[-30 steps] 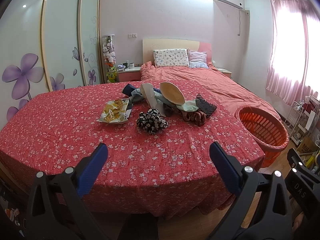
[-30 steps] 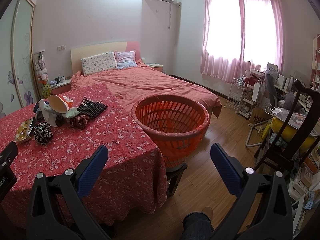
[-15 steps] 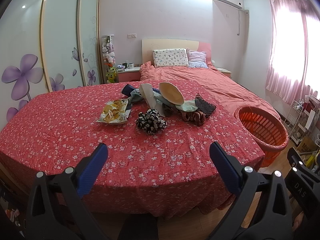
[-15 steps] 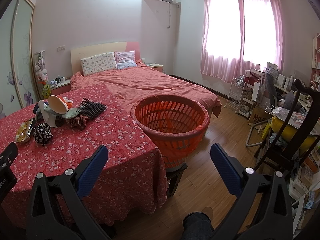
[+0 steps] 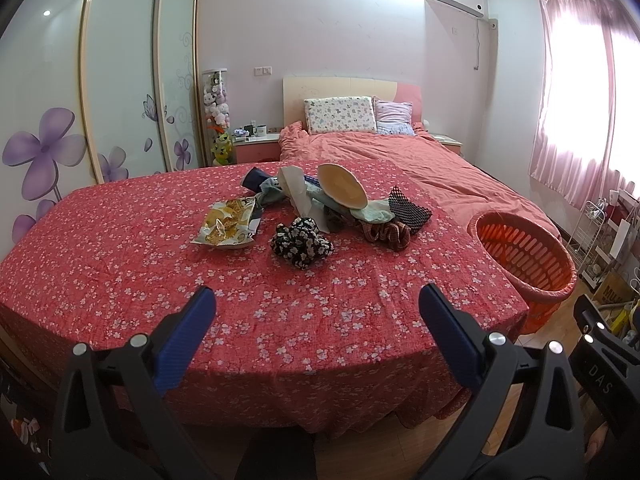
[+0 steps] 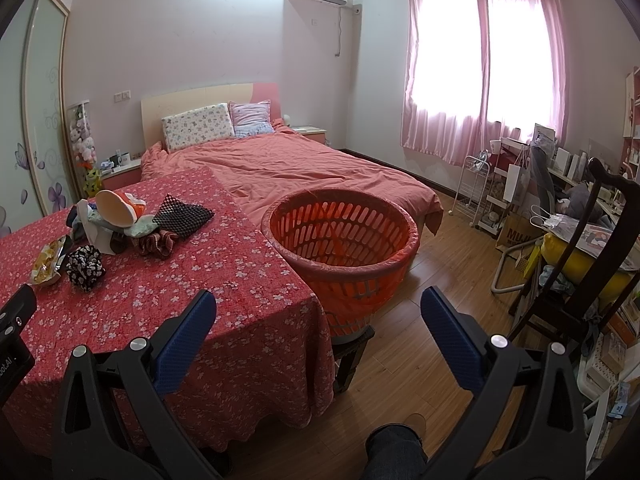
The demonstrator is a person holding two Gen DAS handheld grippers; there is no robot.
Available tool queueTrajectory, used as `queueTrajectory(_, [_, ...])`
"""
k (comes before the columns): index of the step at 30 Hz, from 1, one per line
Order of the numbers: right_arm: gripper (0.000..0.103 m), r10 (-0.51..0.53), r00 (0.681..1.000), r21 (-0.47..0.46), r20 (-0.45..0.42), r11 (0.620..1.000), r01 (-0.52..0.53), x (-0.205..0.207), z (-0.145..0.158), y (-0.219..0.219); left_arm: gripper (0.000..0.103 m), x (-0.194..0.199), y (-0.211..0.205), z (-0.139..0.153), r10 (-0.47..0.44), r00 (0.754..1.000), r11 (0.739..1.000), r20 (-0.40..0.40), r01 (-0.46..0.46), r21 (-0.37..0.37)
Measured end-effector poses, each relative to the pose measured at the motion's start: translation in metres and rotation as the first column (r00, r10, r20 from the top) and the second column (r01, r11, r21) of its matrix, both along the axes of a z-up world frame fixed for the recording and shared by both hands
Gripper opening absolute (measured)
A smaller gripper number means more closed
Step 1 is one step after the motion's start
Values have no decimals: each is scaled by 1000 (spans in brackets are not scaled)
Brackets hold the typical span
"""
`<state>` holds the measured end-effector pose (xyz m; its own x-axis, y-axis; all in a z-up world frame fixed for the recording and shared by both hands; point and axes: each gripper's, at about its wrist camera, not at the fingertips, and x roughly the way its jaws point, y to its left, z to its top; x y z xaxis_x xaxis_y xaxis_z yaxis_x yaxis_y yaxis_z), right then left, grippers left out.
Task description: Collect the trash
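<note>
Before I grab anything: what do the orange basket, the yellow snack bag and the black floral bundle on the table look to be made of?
Orange basket: rigid moulded plastic by its slotted walls, seemingly lined with thin film.
Yellow snack bag: glossy crinkled foil or plastic film; it glints and lies flat.
Black floral bundle: soft matte printed fabric, bunched up.

**Right wrist view: table, basket, bedroom**

Right gripper (image 6: pixel 318 322): blue pads spread wide, nothing between them. Table (image 6: pixel 224 280), red floral cloth, at left; on it a snack wrapper (image 6: pixel 47 261), a black floral scrunchie (image 6: pixel 85 267) and a heap of small fabric items (image 6: pixel 140 220). Orange slatted basket (image 6: pixel 340 240) just beside the table's right edge. Bed (image 6: pixel 288 168) behind.
</note>
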<state>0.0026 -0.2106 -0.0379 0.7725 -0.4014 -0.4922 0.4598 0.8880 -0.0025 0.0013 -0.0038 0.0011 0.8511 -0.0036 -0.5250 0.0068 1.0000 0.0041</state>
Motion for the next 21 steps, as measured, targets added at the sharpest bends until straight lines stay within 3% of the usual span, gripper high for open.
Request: queueTrajectory(21, [101, -1, 1000, 3, 0, 1000, 1, 0, -1, -1, 99, -1, -3, -8, -1, 1000, 1000, -9, 1, -4])
